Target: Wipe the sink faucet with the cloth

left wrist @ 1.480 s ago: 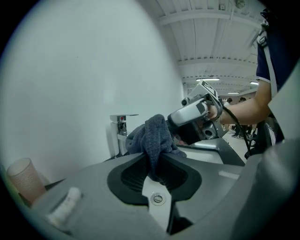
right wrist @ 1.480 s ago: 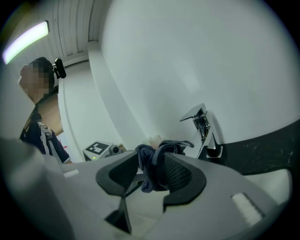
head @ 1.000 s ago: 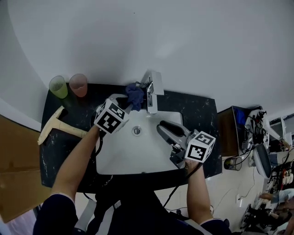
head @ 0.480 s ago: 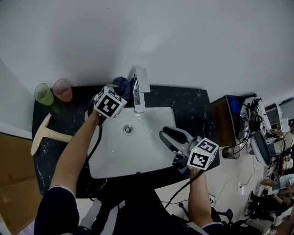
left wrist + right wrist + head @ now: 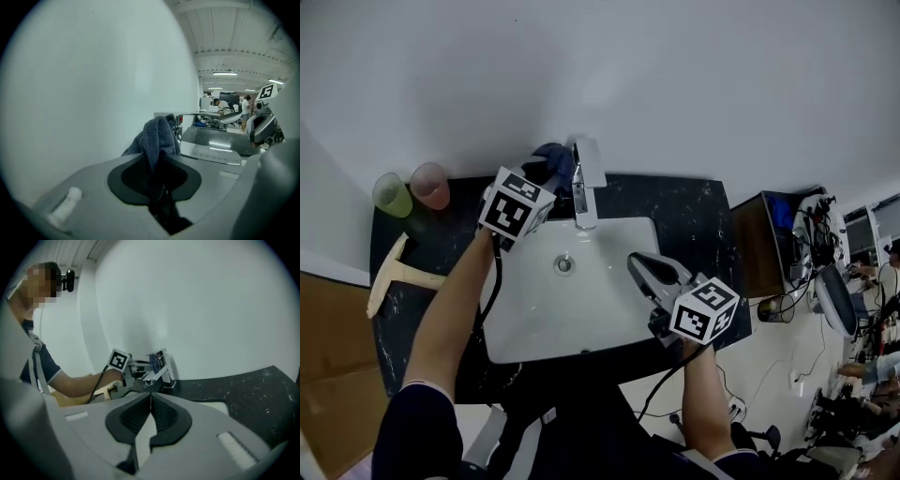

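While cloth point(image 5: 158, 133) partly hides faucet point(image 5: 585, 199) | left claw point(image 5: 157, 157) pinches cloth; right claw point(image 5: 149, 401) closing, empty

Overhead and low views of faucet point(image 5: 584, 192)

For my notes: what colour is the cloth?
Dark blue cloth, clearest in the left gripper view.

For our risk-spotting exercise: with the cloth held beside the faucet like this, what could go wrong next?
The cloth sits in a narrow pinch in the left gripper; rubbing could pull it free. Pushing on the faucet might nudge its lever and start water.
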`<state>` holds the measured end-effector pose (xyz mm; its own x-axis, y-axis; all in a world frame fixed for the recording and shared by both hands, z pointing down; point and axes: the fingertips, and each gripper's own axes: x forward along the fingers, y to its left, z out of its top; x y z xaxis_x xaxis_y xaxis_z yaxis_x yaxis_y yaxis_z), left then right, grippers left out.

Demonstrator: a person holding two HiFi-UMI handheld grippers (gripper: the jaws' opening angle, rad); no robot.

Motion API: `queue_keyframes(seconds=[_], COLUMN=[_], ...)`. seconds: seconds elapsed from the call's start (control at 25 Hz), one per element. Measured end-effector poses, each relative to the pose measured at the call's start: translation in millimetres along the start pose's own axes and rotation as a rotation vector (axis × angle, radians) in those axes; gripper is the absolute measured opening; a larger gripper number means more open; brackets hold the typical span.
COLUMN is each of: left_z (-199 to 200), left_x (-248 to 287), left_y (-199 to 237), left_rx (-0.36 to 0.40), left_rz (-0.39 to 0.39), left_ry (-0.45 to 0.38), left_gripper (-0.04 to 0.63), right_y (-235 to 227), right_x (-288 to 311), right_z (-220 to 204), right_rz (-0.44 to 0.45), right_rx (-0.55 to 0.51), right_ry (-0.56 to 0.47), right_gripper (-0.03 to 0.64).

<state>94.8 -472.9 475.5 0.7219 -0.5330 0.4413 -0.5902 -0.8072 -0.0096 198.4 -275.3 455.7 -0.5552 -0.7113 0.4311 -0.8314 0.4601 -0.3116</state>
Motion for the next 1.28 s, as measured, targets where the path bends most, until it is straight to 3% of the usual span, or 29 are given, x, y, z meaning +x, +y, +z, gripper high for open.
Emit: queue_keyframes(seconds=[0.12,0.28,0.52,0.76,0.92,1.12,1.28], left_z=[18,48,78,60,47,19,-4], left_x=[-7,-20,-30,-43,-47,-43,-40], left_y=[0,0,-14,-39,-68,-88,-90], left_rx=[0.002,0.003,0.095,0.013,0.014,0.005,-0.056], left_rz=[0.005,-0.002,-0.023,-0.097,-0.152,-0.175,-0.172], left_ry=[-0.041,-0.119,-0.143,-0.152,-0.146,-0.095,-0.073], left_gripper=[0.058,0.058,0.058,0.058,0.058,0.058,0.057], right_y=[-5,-1,8,10,9,3,0], right_x=[5,10,10,5,4,9,17], right_z=[-4,-10,-11,-13,-16,-4,15], right_rz=[-0.063,-0.084,-0.078,-0.082,-0.092,-0.114,-0.128], right_rx=[-0.042,-0.068,-0.060,-0.053,-0.047,-0.062,-0.096], right_ry=[0.032,0.052,0.044,0.047,0.046,0.018,-0.021], right_gripper=[0.006,0.006,0.006,0.006,0.006,0.006,0.006])
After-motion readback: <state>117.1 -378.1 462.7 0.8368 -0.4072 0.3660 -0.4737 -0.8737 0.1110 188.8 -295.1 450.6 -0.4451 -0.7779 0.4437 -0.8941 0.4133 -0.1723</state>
